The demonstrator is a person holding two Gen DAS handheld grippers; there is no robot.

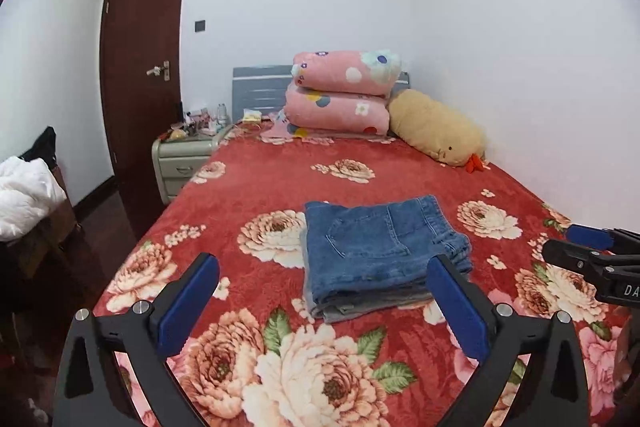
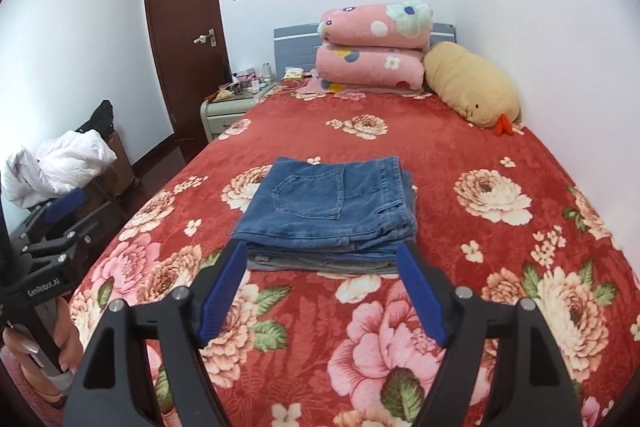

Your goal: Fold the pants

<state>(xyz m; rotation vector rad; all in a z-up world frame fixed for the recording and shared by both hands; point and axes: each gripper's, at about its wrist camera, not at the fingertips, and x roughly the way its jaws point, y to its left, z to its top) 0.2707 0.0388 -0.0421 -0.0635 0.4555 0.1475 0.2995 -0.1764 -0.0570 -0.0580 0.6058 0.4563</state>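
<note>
Blue denim pants lie folded in a neat stack on the red flowered blanket, back pocket facing up. My left gripper hangs open over the blanket just short of the stack, nothing between its blue pads. My right gripper is open too, its jaws apart in front of the stack's near edge and holding nothing. The right gripper shows at the right edge of the left wrist view; the left gripper shows at the left edge of the right wrist view.
Two rolled pink quilts and a yellow plush duck lie at the head of the bed. A cluttered nightstand and a brown door stand left. White bedding is heaped on a box at the left. A hand grips the left handle.
</note>
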